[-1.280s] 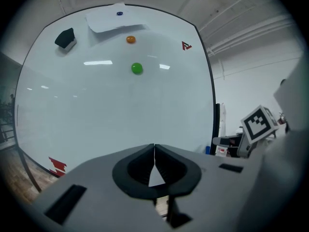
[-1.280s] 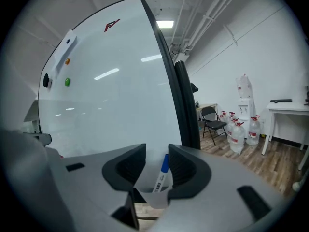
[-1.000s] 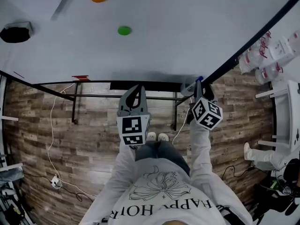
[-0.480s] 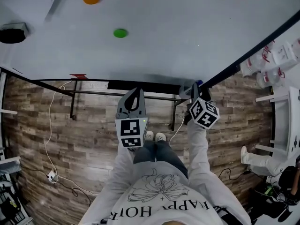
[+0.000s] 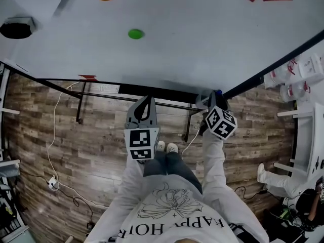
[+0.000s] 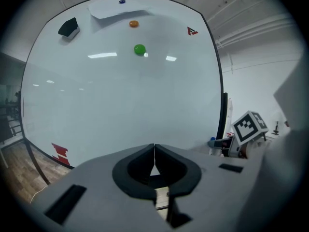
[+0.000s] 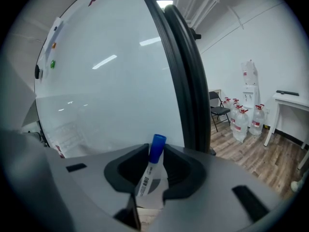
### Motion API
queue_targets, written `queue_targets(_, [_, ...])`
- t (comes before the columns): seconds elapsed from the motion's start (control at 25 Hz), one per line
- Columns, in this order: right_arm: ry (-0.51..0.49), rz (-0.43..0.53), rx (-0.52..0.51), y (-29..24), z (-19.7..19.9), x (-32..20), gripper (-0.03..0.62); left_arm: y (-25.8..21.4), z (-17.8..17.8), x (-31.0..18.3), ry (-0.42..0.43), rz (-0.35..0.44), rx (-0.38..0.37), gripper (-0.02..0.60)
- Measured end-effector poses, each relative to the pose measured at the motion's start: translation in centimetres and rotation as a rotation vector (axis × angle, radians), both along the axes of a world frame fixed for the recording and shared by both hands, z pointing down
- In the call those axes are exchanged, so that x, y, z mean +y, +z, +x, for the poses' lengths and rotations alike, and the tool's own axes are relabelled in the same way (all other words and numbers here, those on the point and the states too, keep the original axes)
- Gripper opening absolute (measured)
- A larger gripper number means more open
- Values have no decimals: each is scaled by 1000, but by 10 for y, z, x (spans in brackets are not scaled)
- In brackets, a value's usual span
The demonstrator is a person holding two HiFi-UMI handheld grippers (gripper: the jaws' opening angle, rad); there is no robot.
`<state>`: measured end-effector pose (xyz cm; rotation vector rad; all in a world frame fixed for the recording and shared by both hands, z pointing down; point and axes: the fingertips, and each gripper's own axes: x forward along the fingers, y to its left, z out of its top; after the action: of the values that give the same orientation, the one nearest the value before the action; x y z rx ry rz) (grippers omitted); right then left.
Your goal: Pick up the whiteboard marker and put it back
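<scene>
— Where's the whiteboard marker?
— Tilted between the jaws of the right tool, beside the black-framed edge of the whiteboard. Those jaws have just been closing, and they clamp it.
— And the left tool?
— Jaws together, nothing in them, facing the whiteboard.

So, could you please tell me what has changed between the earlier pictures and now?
The right gripper has just been closing its fingers on the marker, which stands between them with its blue cap up; they now look pressed against it. That gripper has barely shifted at the lower corner of the whiteboard. The left gripper stays shut and empty, and the green magnet is unmoved.
</scene>
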<state>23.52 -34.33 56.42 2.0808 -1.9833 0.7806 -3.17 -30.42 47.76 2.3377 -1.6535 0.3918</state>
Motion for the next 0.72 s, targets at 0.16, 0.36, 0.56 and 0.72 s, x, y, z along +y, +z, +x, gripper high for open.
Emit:
queue_targets(0.16, [0,29,-10,-7,0,0,70,0,-2,2,-19,-3,-7,6])
queue_targets(0.36, [-19,82,11,-26,-5,2,61,-4,-3,5,-22,6,5,6])
queue_targets(0.56, [-40,132,34,-49,-10,7,61,-13,-5,7,-37,25,31,6])
queue_targets(0.72, [-62,176,59,-73,-14,13,61,-21,-8,9,-44,41,37,6])
